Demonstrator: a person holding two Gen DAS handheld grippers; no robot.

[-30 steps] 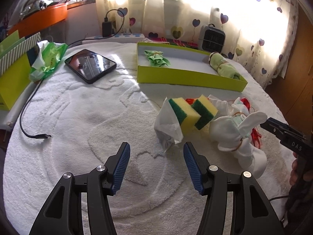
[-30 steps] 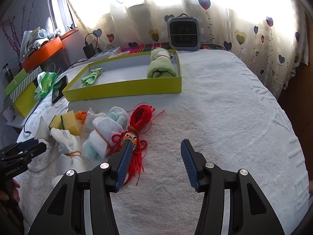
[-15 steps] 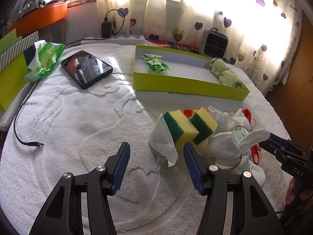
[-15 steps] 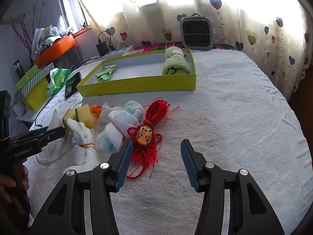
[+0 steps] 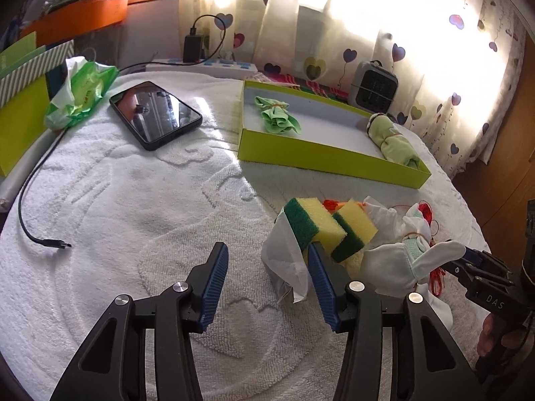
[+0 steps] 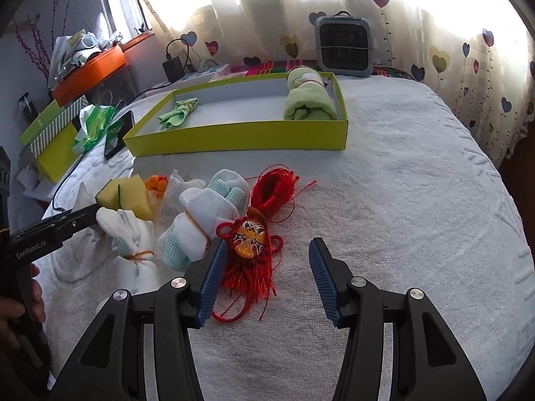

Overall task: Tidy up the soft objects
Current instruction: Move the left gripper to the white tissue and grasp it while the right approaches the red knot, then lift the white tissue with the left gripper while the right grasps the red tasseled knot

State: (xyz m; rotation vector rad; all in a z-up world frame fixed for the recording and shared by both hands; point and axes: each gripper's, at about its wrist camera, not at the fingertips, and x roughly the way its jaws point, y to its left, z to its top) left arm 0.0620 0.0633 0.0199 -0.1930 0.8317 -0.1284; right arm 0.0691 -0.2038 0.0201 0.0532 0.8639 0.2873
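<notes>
Two sponges [image 5: 329, 229], yellow with green scrub sides, lie side by side just ahead of the left gripper [image 5: 267, 282], touching a crumpled white wrapper [image 5: 284, 260] that sits between its fingertips, nearer the right one. Left jaws have just been closing and stand partly open; the right pad [image 5: 321, 284] is against the wrapper's edge and the nearer sponge's corner, the left pad clear of both, so nothing is gripped. It points down at a slant toward the white towel [image 5: 133, 207] covering the surface.

Right of the sponges: a white sock bundle [image 5: 398, 272] tied with a band, its loose ear lying on the tip of the right gripper [image 6: 265, 279]. A second white-and-mint sock bundle [image 6: 200, 220] sits just ahead-left of the right gripper's left finger. Red tassel charm [image 6: 249, 240] with a painted mask face lies between the right gripper's fingertips, nearer the left finger; a coil of red cord [image 6: 274, 190] lies beyond it. Right jaws partly open, holding nothing, pointed down at a slant.

Further ahead of both: yellow-green tray [image 6: 234, 138] holding a small green cloth [image 6: 177, 113] at one end and a rolled green towel [image 6: 309, 100] at the other. Small grey fan heater [image 6: 342, 45] behind the tray. Far ahead-left of the left gripper: black phone [image 5: 155, 113], green wipes pack [image 5: 82, 90], black cable [image 5: 36, 193].

A hand [image 6: 20, 310] grips the left tool's handle at the right view's left edge.
</notes>
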